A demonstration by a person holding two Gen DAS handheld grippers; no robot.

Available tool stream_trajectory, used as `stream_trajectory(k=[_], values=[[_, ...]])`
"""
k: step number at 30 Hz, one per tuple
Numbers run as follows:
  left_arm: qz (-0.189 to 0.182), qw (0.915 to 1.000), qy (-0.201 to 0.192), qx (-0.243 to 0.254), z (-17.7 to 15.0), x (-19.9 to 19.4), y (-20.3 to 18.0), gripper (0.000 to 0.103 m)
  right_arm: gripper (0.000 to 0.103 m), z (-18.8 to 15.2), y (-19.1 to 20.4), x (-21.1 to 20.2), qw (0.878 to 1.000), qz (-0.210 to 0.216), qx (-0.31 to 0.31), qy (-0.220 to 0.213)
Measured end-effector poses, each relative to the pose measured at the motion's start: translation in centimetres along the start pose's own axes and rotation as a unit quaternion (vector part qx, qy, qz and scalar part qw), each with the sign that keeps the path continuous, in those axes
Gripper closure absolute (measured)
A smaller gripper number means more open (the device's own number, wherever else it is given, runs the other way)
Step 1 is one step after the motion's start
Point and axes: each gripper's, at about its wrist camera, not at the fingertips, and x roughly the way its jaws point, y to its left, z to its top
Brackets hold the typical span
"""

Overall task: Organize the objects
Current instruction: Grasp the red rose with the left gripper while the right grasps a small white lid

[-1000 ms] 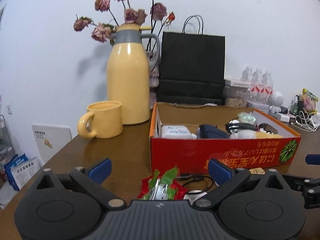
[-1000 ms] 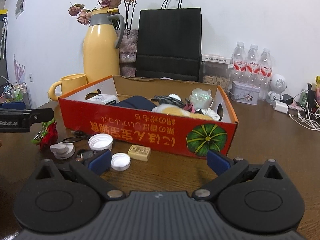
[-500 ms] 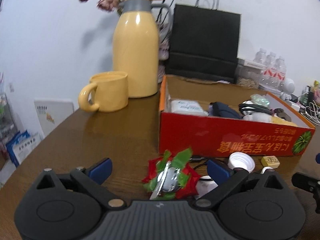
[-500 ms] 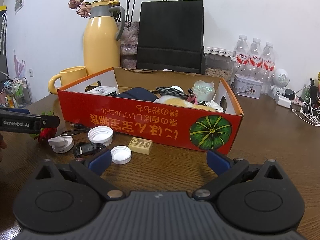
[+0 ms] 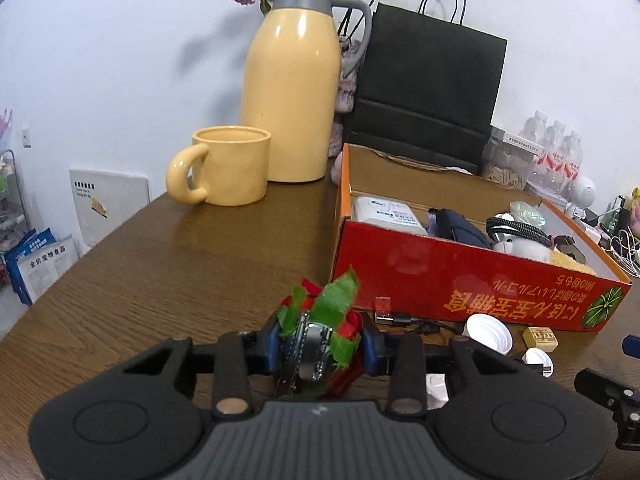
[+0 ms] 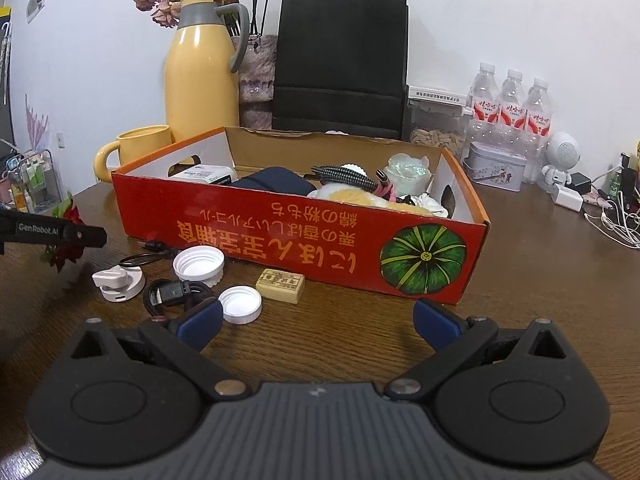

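My left gripper is shut on a red and green foil-wrapped ornament, held just over the table in front of the red cardboard box. The ornament also shows at the left of the right wrist view. The box holds several items. My right gripper is open and empty, low over the table before the box. Near its left finger lie two white caps, a white charger, a black cable and a small tan block.
A yellow jug and yellow mug stand behind the box on the left, with a black paper bag at the back. Water bottles, a tin, a small white robot figure and cables are at the right.
My left gripper has closed on the ornament, which lay between its open fingers before. The right gripper has drawn back slightly and stays open.
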Motion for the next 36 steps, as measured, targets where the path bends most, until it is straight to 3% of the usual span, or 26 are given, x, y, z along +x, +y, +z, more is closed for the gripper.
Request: stream_trajectory(k=[5,10,15,17,19,22,36], values=[[-0.002,1.0,-0.004,0.002,0.1,-0.2,-0.1,0.067,0.0,0.0,1.0,0.7,1.0,-0.001,-0.02,0.018],[-0.005,0.9999,-0.009,0.002,0.1,-0.5,0.0,0.066,0.033,0.4,2.2,2.2,0.998,0.016,-0.023,0.05],[-0.011,0.9999,-0.011,0.001,0.2,-0.6,0.1,0.066,0.046,0.7,2.8,3.0,0.998,0.043,-0.012,0.055],[-0.013,0.9998,-0.012,0.002,0.2,-0.7,0.1,0.066,0.057,0.8,3.0,3.1,0.997,0.051,-0.007,0.054],[-0.014,0.9998,-0.013,0.002,0.2,-0.8,0.1,0.066,0.074,1.0,3.2,3.2,0.997,0.055,-0.007,0.051],[-0.013,0.9998,-0.013,0.002,0.1,-0.8,0.1,0.066,0.074,0.9,3.1,2.7,0.997,0.07,-0.005,0.043],[-0.006,0.9995,-0.031,0.01,0.6,-1.5,-0.4,0.067,0.074,2.2,1.3,-0.7,0.997,0.043,0.017,-0.055]])
